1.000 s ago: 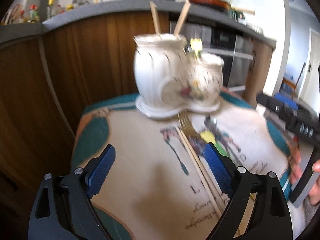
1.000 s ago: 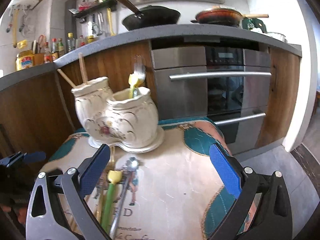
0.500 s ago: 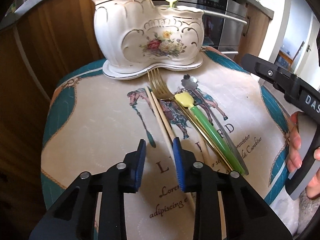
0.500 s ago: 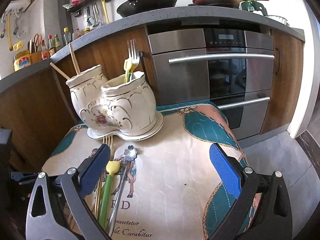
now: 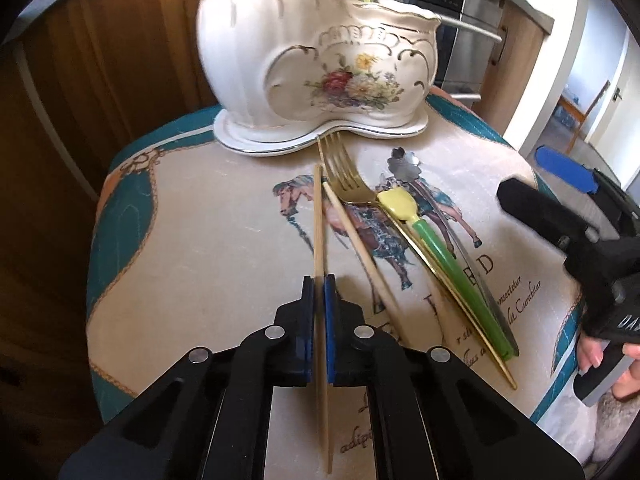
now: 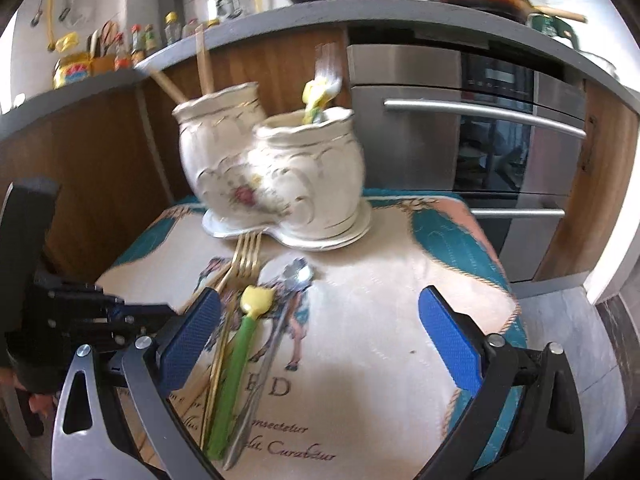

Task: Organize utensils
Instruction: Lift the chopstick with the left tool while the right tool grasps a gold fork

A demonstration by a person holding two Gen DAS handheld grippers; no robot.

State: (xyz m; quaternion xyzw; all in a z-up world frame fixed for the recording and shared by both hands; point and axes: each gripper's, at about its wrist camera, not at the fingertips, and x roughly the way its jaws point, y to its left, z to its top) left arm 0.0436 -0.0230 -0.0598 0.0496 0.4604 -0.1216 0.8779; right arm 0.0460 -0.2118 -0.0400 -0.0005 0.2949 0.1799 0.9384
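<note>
Left gripper [image 5: 319, 284] low over the surface [image 5: 200, 248], pads clamped together on a chopstick [image 5: 318, 232]. Chopstick running straight between the pads, far tip toward the holder [image 5: 320, 60], near end trailing back under the gripper body. Second chopstick [image 5: 360, 252] just to the right, angled, lying flat, its far tip near the first one's. Gold fork [image 5: 340, 172] next, tines touching the holder's base, handle slanting right and toward the camera. Green-handled utensil [image 5: 452, 272] with a yellow head lying over the fork's handle. Silver spoon [image 5: 404, 160] with a flower-shaped bowl farthest right, handle mostly hidden under the green one.

Right gripper [image 6: 320, 336] wide apart, empty, hovering above the same surface. Green utensil [image 6: 234, 376] and spoon [image 6: 296, 276] just inside its left pad, not touched. Fork [image 6: 248, 252] ahead, tines against the holder's base. Left gripper [image 6: 100, 320] seen dark at the left edge of this view.

Holder [image 6: 276, 172] cream ceramic, two joined pots on one base, floral print, standing at the surface's far edge. Two chopsticks [image 6: 204, 64] upright in the left pot; a fork and a yellow-headed utensil [image 6: 320, 88] in the right pot, blurred. Oven [image 6: 480, 128] behind.
</note>
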